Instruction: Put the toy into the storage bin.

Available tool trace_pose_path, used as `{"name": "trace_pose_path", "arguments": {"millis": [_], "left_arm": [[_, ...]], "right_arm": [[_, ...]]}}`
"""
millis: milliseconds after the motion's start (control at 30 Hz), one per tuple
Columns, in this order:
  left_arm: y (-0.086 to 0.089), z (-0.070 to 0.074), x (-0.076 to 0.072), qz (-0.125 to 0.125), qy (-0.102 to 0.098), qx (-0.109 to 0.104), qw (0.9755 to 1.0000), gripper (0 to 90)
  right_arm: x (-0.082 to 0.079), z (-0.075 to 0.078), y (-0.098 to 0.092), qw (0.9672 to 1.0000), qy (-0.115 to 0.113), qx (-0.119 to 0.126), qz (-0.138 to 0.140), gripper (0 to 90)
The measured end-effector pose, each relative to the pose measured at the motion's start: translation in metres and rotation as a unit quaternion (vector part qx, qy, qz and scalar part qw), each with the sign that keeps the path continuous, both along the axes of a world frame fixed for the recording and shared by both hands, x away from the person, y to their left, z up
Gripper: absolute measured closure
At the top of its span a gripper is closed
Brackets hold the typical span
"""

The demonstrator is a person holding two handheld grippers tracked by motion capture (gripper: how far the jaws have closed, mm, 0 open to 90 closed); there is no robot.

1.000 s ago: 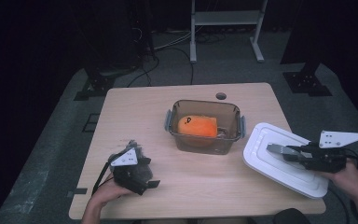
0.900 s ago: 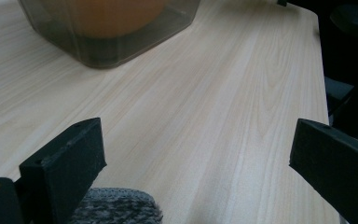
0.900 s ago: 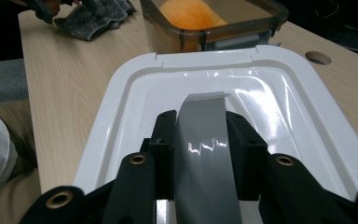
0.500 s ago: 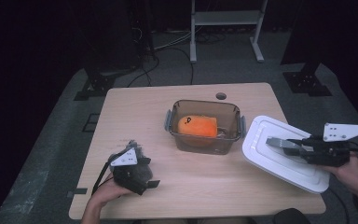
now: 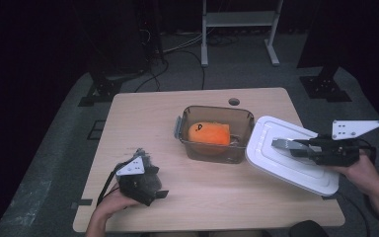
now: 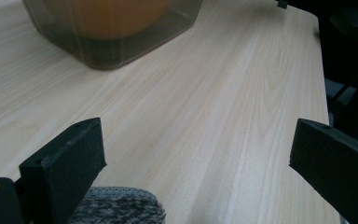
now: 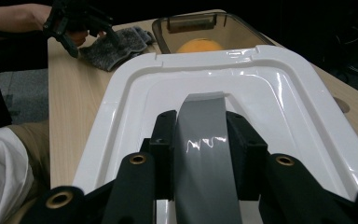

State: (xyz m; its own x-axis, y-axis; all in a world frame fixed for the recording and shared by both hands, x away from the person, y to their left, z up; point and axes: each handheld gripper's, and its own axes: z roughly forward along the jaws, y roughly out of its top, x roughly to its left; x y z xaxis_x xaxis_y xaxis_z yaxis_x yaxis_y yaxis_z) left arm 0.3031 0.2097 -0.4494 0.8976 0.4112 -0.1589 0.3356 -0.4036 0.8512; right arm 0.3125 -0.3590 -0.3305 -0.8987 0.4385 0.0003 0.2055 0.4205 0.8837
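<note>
Wooden table (image 5: 187, 123), white lid (image 5: 291, 158) between right jaws

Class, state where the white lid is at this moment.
In the high view the white lid is at the table's right side, tilted, just right of the brown container and held by its grey tab in the right tool.

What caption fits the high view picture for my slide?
Right gripper lifts the white lid by its grey tab beside the tub holding an orange thing.

A light wooden table (image 5: 153, 118) stands on grey floor (image 5: 54, 163) amid darkness.
</note>
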Motion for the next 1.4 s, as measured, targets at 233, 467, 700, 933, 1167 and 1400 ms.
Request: {"name": "trace_pose_path", "arguments": {"millis": [233,467,700,933,1167,1400], "left_arm": [[0.001,0.0,0.0,0.0,-0.001,0.0,1.0,2.3],[0.002,0.001,0.0,0.001,-0.002,0.0,1.0,2.3],[0.003,0.0,0.001,0.002,-0.001,-0.002,1.0,2.3],[0.005,0.001,0.001,0.003,-0.001,-0.002,1.0,2.3],[0.005,0.0,0.001,0.002,0.0,-0.001,1.0,2.3],[0.006,0.0,0.001,0.004,0.0,-0.004,1.0,2.3]], "right_arm": [[0.008,0.005,0.01,0.9999,-0.001,0.004,0.01,66.0],[0.017,0.009,0.019,0.9998,-0.001,0.007,0.02,66.0],[0.024,0.016,0.03,0.9995,-0.007,0.009,0.031,66.0],[0.033,0.022,0.046,0.9988,-0.01,0.003,0.048,66.0],[0.041,0.027,0.06,0.9981,-0.012,0.002,0.06,66.0],[0.056,0.032,0.084,0.9964,-0.015,-0.007,0.083,66.0]]}}
